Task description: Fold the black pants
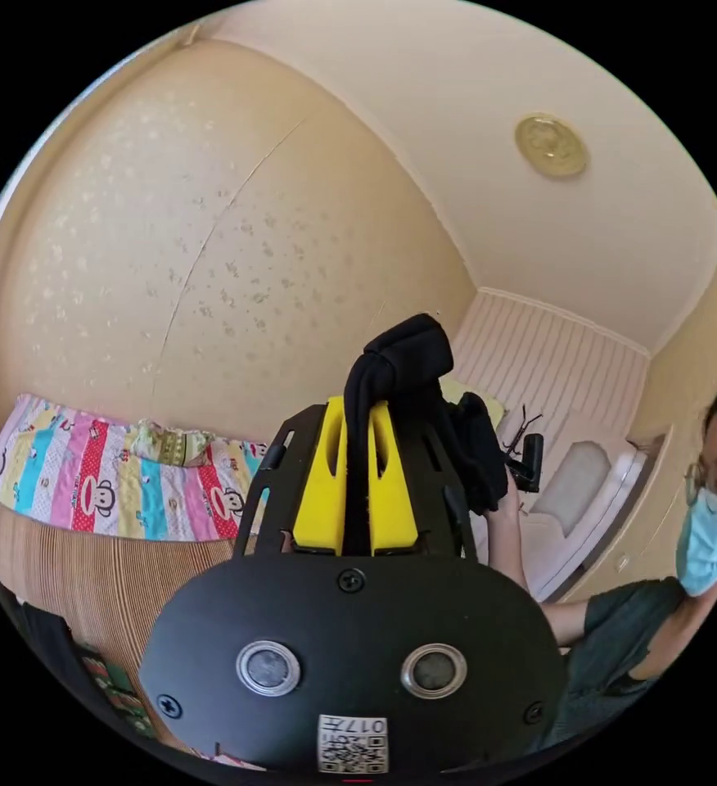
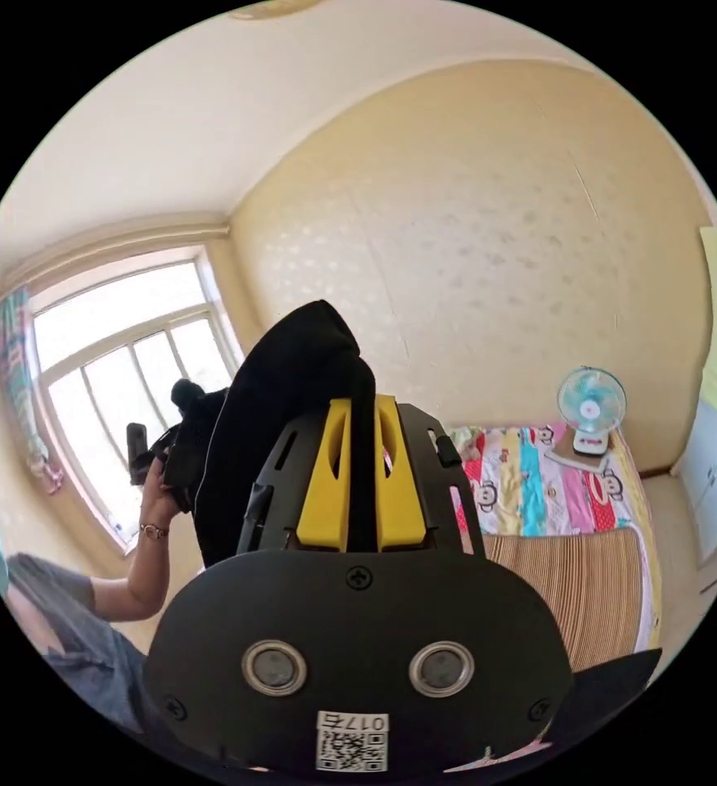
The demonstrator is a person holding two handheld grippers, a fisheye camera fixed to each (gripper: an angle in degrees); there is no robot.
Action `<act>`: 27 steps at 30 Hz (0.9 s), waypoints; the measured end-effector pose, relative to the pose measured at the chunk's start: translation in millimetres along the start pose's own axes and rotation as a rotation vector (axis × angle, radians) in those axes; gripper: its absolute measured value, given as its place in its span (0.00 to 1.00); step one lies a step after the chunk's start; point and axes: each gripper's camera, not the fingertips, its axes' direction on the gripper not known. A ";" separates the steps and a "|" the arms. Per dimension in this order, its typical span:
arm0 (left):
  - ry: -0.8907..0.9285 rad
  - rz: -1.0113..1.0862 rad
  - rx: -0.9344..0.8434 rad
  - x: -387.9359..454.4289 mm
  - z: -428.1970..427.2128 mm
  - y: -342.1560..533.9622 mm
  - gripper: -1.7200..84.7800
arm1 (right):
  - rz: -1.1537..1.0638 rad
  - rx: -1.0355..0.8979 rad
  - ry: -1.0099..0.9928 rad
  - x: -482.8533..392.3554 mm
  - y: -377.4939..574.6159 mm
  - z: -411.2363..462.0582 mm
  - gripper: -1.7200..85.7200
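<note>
The black pants (image 1: 403, 360) are held up in the air, pinched tight in the left gripper (image 1: 357, 417) and, at 12 o'clock, in the right gripper (image 2: 363, 413), so no fold is seen yet and all the folding is judged left.

Pants (image 1: 399, 360) bunched between left gripper (image 1: 357, 483) fingers (image 1: 322, 479); right gripper (image 2: 363, 479) likewise; fan (image 2: 591, 409) on bed (image 2: 571, 524) behind.
</note>
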 end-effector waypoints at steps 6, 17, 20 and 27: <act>-0.423 -0.154 -0.088 -132.8 121.9 -21.6 0.11 | 0.248 -0.231 -0.005 94.8 6.3 179.3 0.06; -0.485 -0.097 -1.105 -339.9 255.7 283.5 0.11 | 0.349 -1.109 0.034 213.6 344.2 369.9 0.03; -0.426 -0.213 -1.290 -379.2 253.7 366.7 0.13 | 0.414 -1.296 -0.005 212.2 441.0 380.4 0.03; -0.323 -0.431 -1.516 -429.4 249.4 462.2 0.15 | 0.615 -1.443 -0.009 198.9 568.0 372.7 0.05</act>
